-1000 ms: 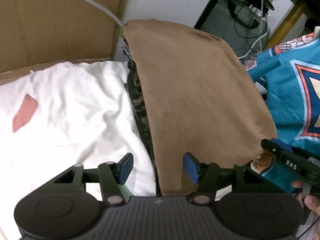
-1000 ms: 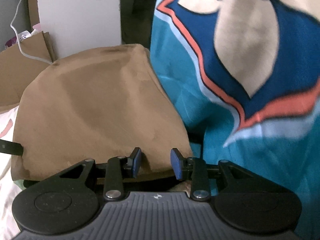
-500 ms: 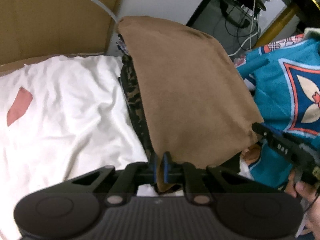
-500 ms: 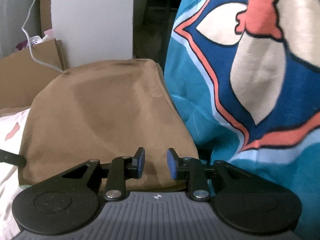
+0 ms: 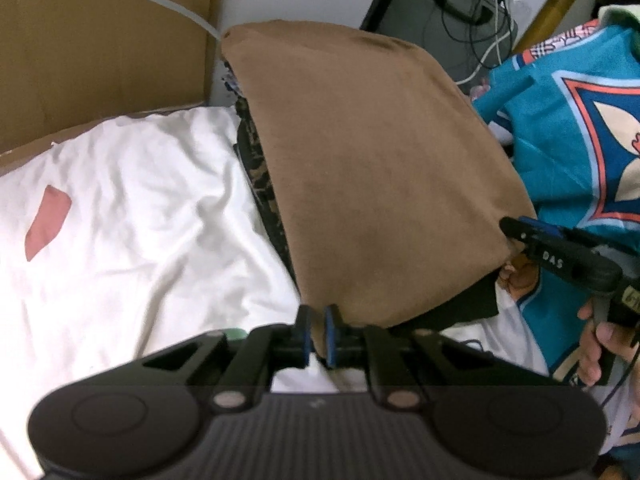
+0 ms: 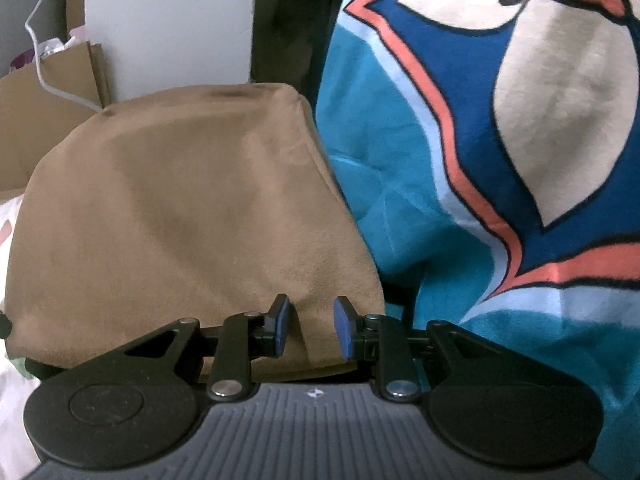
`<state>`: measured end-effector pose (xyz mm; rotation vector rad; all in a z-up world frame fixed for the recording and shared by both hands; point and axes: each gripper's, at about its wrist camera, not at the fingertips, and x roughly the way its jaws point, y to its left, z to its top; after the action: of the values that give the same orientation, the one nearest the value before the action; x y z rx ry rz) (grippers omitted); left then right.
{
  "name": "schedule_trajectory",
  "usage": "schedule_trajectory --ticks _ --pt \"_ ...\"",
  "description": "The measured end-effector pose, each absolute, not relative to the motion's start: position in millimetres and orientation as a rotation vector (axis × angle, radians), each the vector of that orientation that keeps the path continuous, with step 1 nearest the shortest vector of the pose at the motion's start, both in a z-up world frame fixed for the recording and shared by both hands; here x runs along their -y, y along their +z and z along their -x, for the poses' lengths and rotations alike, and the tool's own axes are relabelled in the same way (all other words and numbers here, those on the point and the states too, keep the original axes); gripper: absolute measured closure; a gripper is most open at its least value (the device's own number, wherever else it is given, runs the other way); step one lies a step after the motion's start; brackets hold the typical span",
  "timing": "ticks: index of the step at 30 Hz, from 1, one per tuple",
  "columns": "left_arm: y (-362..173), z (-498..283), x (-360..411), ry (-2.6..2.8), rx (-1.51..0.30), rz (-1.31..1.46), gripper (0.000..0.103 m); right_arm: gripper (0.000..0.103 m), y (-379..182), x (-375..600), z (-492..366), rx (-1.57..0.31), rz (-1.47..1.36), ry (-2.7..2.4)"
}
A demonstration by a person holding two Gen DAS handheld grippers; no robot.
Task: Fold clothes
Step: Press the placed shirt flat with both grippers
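Observation:
A brown garment point(image 5: 372, 168) lies folded on top of a dark patterned piece point(image 5: 256, 172). My left gripper point(image 5: 316, 336) is shut on the brown garment's near left corner, with the cloth pinched between the blue pads. In the right wrist view the same brown garment point(image 6: 180, 208) fills the left half. My right gripper point(image 6: 312, 328) sits at its near right corner. Its pads stand apart with the cloth's edge lying between them, not pressed. One finger point(image 5: 556, 258) of the right gripper shows at that corner in the left wrist view, with a hand point(image 5: 596, 340) behind it.
A white garment point(image 5: 132, 220) with a pink patch lies to the left. A teal patterned blanket point(image 5: 568, 128) point(image 6: 460, 160) rises close on the right. A cardboard box point(image 5: 92, 60) and a white cable point(image 5: 168, 4) stand behind, with cables on the floor beyond.
My left gripper went from wide open to shut on the brown garment's corner. The right gripper's pads narrowed a little and slid onto the cloth's edge.

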<state>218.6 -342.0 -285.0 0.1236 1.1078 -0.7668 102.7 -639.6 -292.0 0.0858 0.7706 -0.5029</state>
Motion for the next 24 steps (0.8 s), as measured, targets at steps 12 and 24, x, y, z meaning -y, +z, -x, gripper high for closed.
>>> schedule_trajectory --ticks 12,24 --pt "-259 -209 331 -0.724 -1.092 -0.176 0.051 0.055 -271 618 -106 -0.753 -0.092 -0.490" --pt "-228 -199 315 -0.659 -1.089 -0.170 0.018 0.004 -246 589 -105 -0.755 -0.183 -0.440"
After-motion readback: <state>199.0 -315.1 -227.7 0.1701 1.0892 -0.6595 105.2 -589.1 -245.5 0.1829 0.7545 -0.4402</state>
